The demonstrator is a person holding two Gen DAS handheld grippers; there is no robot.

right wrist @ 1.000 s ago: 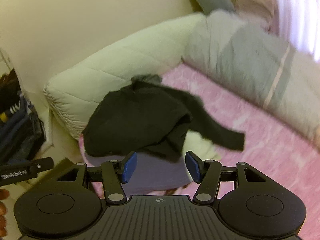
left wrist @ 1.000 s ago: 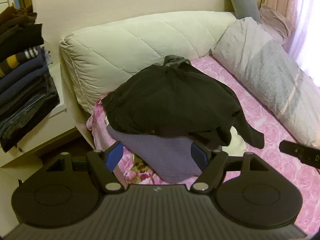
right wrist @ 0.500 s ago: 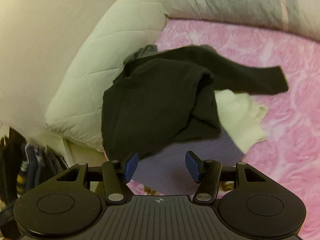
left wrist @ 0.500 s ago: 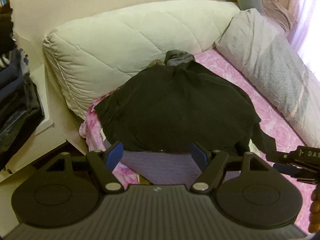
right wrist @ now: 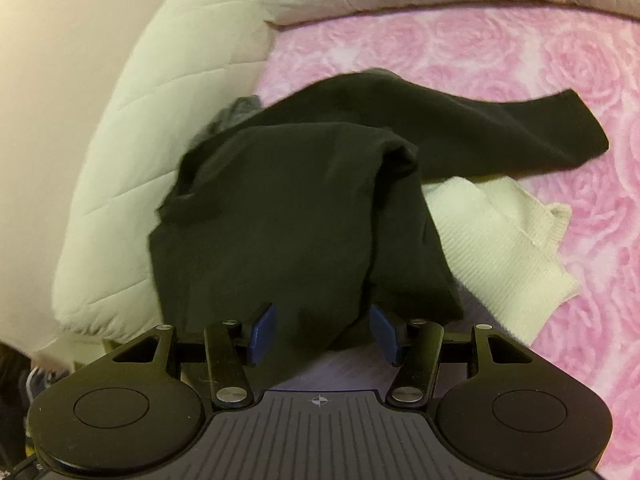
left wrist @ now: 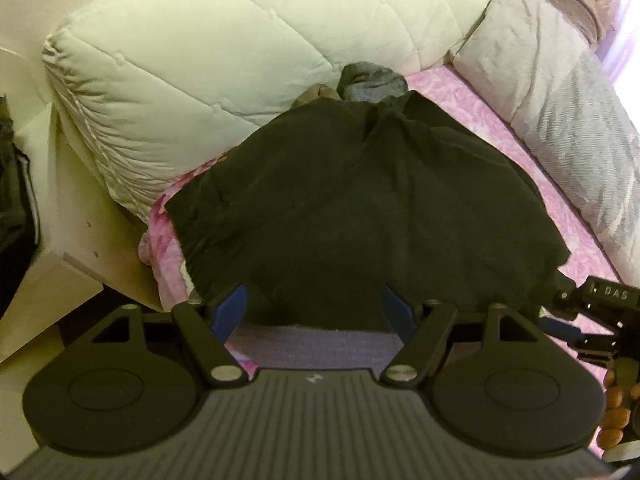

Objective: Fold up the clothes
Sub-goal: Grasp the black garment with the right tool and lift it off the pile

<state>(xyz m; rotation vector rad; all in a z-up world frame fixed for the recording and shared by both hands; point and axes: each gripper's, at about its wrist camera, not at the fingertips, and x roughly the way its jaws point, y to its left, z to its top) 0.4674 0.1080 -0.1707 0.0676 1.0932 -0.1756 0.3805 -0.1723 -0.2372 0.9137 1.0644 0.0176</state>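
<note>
Where pink bedsheet [right wrist: 500, 56] lies — black garment [left wrist: 360, 208], quilted duvet [left wrist: 240, 52]

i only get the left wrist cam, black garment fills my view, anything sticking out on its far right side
Observer: Yes. The right wrist view shows a black sleeve stretched flat across the pink floral bedsheet.
Operator: anything under it there
Observer: A cream ribbed garment pokes out from beneath the black garment, below that sleeve.
Operator: right gripper grabbing yet
Observer: No. The right gripper is open, its blue pads either side of the black hem, not pressing on it.
</note>
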